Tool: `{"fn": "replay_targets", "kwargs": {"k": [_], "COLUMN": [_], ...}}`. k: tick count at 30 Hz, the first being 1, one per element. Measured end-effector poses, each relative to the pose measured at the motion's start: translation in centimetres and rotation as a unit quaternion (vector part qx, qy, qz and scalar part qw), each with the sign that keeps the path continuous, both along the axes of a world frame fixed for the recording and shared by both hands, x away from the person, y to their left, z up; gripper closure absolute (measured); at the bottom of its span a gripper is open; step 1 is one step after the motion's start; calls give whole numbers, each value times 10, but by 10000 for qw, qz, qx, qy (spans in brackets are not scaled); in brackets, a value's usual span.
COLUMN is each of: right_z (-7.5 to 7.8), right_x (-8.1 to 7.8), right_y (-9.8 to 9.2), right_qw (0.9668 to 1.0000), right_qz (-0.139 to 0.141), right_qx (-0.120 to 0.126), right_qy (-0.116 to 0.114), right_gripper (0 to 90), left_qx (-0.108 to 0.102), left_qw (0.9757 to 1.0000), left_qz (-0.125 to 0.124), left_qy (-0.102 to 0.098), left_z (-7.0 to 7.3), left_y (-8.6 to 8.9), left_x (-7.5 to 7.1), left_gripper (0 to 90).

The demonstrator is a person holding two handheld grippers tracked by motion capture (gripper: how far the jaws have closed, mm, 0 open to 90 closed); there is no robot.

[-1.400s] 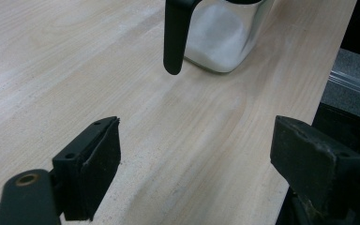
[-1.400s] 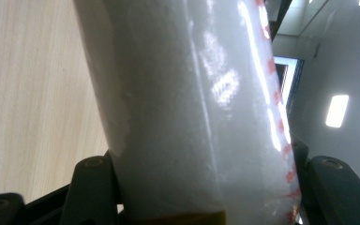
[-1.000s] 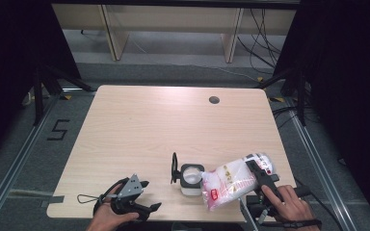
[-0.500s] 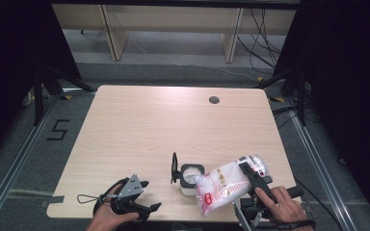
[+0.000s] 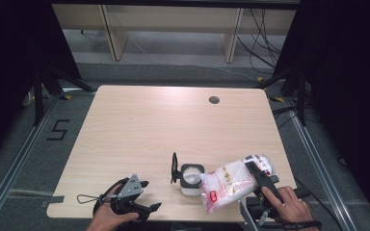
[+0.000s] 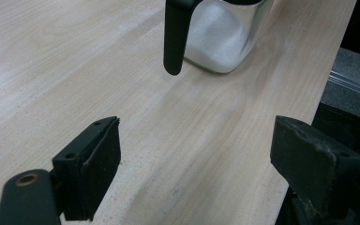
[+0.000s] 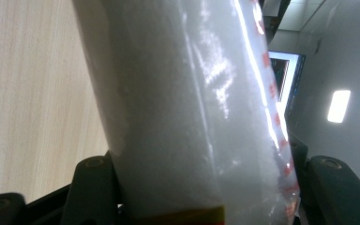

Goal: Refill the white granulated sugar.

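The right gripper (image 5: 250, 171) is clamped on a bag (image 5: 229, 183) of white grains at the table's (image 5: 149, 130) near right edge, tipped toward the jug (image 5: 190, 177) just left of it. The left gripper (image 5: 142, 195) rests near left, jaws apart, holding nothing.

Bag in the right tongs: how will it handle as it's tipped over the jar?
The bag is probably floppy: its soft film bulges and creases around the right tongs. Its white grains look loose, so the weight would likely shift toward the low corner by the jar. The glossy plastic could slip if the grip eases.
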State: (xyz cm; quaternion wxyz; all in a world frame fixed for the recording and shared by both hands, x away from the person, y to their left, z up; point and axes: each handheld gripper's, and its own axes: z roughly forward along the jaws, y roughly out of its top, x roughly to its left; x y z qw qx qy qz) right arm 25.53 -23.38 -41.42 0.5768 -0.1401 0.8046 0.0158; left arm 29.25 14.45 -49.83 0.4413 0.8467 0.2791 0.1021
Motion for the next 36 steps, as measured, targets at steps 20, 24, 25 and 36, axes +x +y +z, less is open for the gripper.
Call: {"fn": "replay_targets", "kwargs": {"k": [20, 24, 25, 36], "right_z": [-1, -6, -2, -4], "right_x": [0, -3, -1, -2], "right_y": [-1, -2, 0, 0], "right_qw": [9999, 9992, 9999, 9997], "right_qz": [69, -189, 49, 5], "right_qx": [107, 360, 120, 229], "right_qy": [-45, 67, -18, 11], "right_gripper": [436, 436, 437, 438], "left_qx": [-19, -58, -64, 2], "left_qw": [10000, 10000, 10000, 10000], "left_qz": [30, 42, 41, 10], "left_qy": [-25, -13, -10, 7], "left_z": [0, 0, 0, 1], "left_y": [-1, -1, -1, 0], "left_x": [0, -1, -1, -1], "left_gripper": [161, 161, 161, 161]}}
